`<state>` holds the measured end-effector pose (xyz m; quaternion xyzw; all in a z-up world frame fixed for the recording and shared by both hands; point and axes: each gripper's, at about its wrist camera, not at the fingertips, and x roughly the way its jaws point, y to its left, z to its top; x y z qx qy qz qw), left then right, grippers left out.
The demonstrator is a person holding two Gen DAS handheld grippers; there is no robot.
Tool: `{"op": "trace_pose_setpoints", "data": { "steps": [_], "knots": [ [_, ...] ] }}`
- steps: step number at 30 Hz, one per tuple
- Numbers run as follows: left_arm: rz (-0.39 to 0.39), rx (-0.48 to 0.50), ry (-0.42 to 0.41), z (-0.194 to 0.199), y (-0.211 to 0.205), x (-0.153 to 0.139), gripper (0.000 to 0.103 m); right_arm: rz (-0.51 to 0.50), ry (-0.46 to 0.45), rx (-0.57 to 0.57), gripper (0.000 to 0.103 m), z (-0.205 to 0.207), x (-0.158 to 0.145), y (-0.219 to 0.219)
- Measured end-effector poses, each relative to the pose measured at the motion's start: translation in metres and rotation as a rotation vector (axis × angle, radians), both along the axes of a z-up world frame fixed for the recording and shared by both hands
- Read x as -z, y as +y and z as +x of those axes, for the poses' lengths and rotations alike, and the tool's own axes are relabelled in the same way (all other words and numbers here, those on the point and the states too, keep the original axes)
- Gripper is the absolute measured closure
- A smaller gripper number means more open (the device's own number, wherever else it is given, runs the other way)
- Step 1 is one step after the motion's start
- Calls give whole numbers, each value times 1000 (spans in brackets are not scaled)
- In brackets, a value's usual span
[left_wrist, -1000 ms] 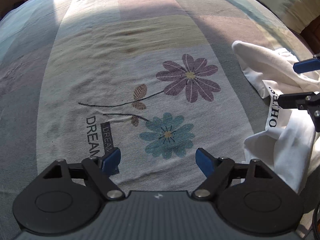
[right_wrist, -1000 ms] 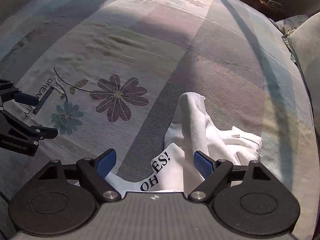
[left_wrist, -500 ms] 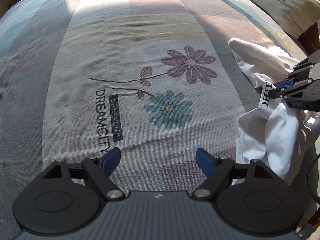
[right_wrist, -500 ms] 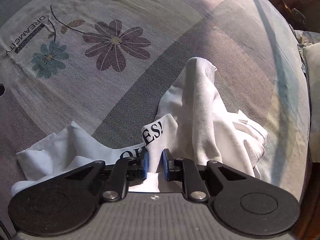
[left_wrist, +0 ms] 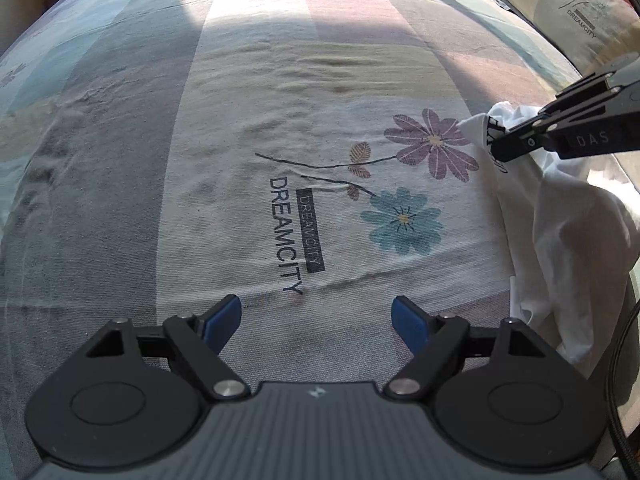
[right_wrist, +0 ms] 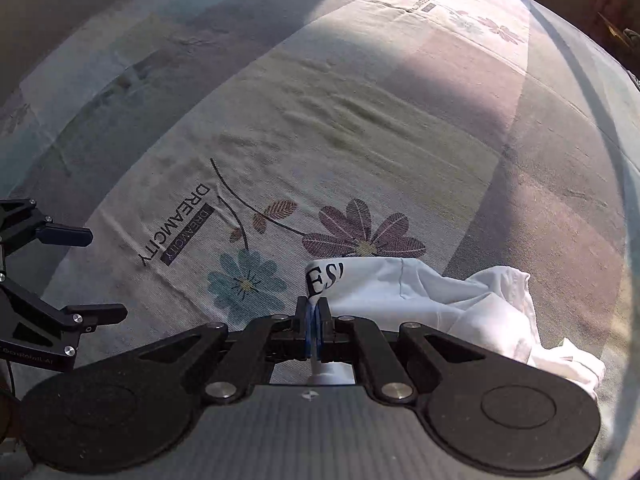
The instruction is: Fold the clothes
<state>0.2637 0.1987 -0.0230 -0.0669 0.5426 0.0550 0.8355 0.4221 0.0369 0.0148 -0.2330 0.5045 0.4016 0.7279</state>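
White crumpled cotton shirt [right_wrist: 440, 300] pinched in right hand-held gripper [right_wrist: 315, 320]; left hand-held gripper [left_wrist: 316, 318] gapes over woven bedsheet [left_wrist: 280, 120].

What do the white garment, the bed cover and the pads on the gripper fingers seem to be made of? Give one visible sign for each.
White garment: thin, soft knit, probably cotton; it drapes and creases limply.
Bed cover: matte woven cloth, printed; visible weave grain and ripples.
Pads of the left gripper: blue, smooth, likely rubber or soft plastic, though the look leaves that open.
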Motion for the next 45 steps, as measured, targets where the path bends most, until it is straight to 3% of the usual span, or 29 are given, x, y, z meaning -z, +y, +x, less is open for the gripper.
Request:
{"op": "trace_pose_setpoints", "data": {
  "steps": [9, 13, 14, 17, 21, 26, 31, 36, 38, 42, 45],
  "knots": [
    [27, -90, 12, -29, 43, -12, 21, 137, 12, -55, 97, 10, -15, 91],
    [22, -118, 16, -36, 52, -14, 21, 159, 23, -12, 82, 23, -18, 104],
    [21, -120, 17, -38, 53, -13, 21, 156, 12, -6, 74, 23, -20, 100],
    [-6, -129, 26, -40, 56, -7, 21, 111, -16, 7, 47, 16, -20, 80],
    [-76, -130, 47, -35, 57, 2, 21, -16, -47, 16, 41, -12, -10, 38],
    [-132, -74, 79, -11, 54, 9, 21, -119, -61, 67, 19, -61, 1, -25],
    [-110, -14, 61, 28, 30, 4, 21, -164, -80, 68, 15, -96, 25, -66],
    [-144, -2, -10, 72, -15, -17, 21, -105, -132, 54, 13, -105, 21, -102],
    [-137, 21, -36, 89, -36, -27, 21, -80, -151, 86, 3, -97, 14, -123],
    [-67, 78, -87, 120, -65, -39, 21, -45, -154, 160, 2, -61, 5, -174],
    [-29, 129, -78, 147, -70, -35, 20, -25, -159, 234, 2, -27, 5, -208]
  ]
}}
